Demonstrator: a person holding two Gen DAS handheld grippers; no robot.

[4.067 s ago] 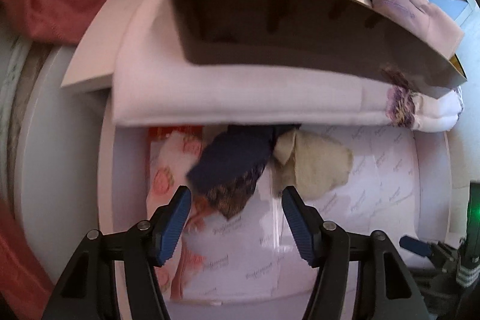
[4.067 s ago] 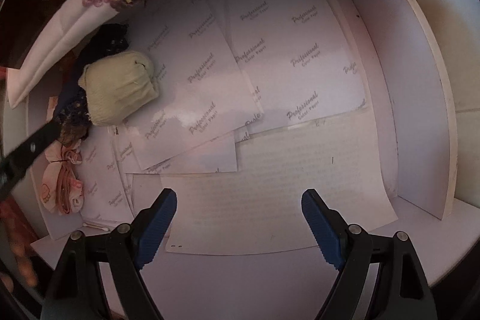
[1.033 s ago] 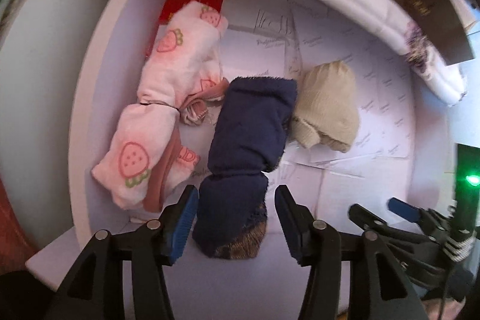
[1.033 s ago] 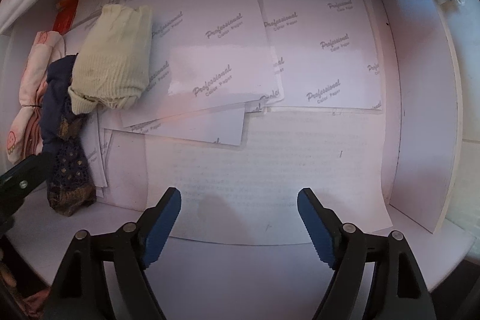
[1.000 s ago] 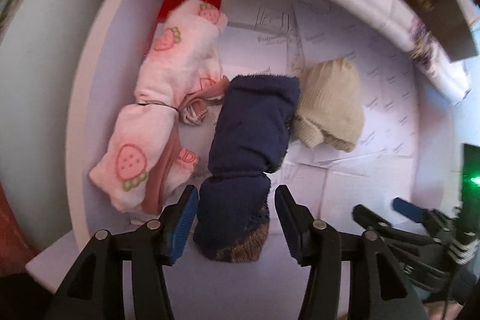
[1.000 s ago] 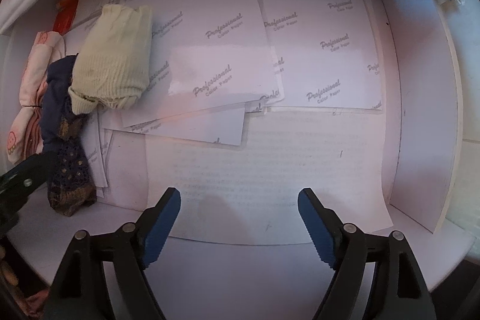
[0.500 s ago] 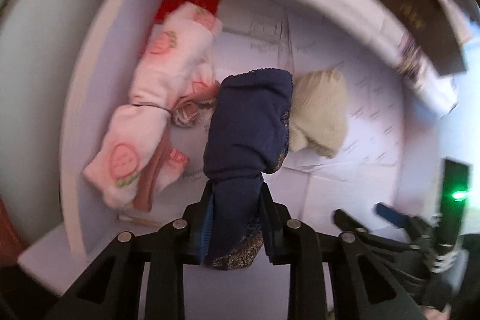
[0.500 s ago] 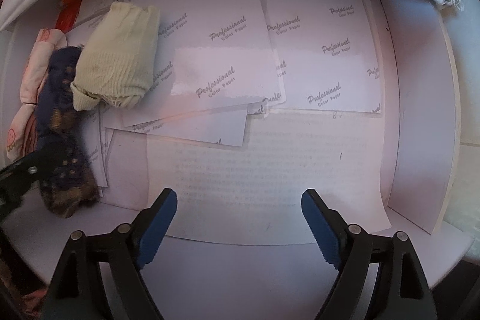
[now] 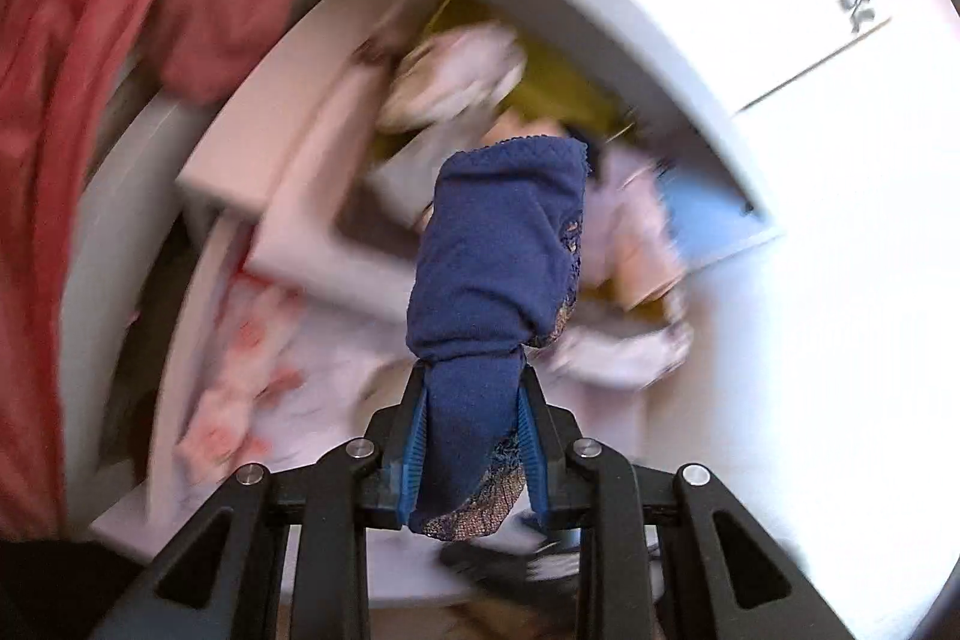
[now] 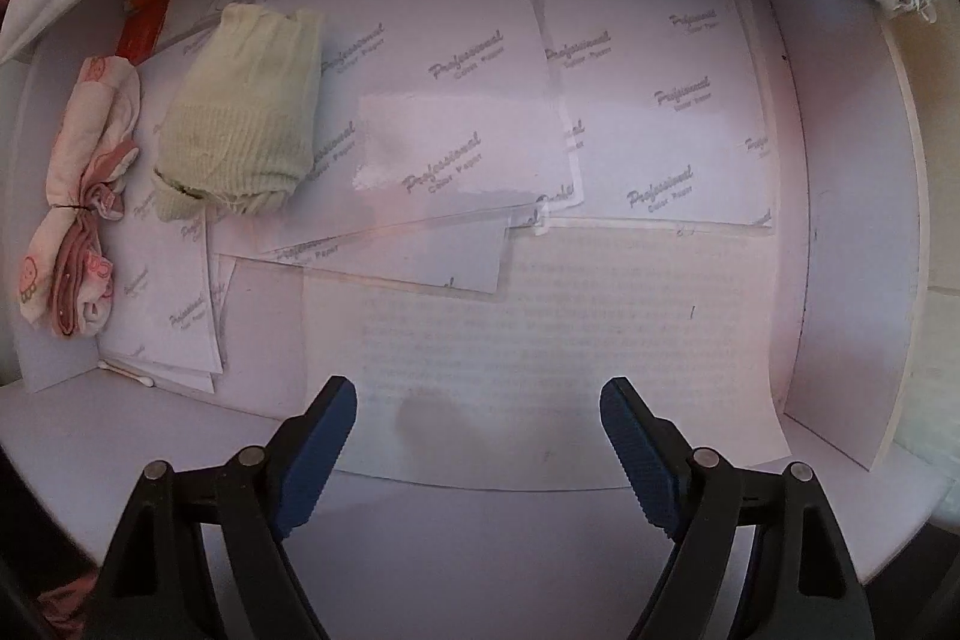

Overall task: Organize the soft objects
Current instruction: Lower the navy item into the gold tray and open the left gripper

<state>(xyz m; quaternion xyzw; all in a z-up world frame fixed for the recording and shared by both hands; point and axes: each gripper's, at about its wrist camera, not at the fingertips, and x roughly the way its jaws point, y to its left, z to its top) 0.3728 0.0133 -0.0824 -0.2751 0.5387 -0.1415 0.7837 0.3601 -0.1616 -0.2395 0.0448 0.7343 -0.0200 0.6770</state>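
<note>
Left wrist view had the left gripper (image 9: 474, 424) clenched on the navy roll (image 9: 498, 250), probably headed for the blurry bin (image 9: 558, 100) up top, while the right gripper (image 10: 477, 451) hung released over the drawer's front edge (image 10: 420, 538).

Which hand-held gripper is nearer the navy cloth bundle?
Left. The left hand-held gripper is shut on the navy cloth bundle, holding it in the air. The right hand-held gripper hangs open over paper sheets; no bundle in its view.
</note>
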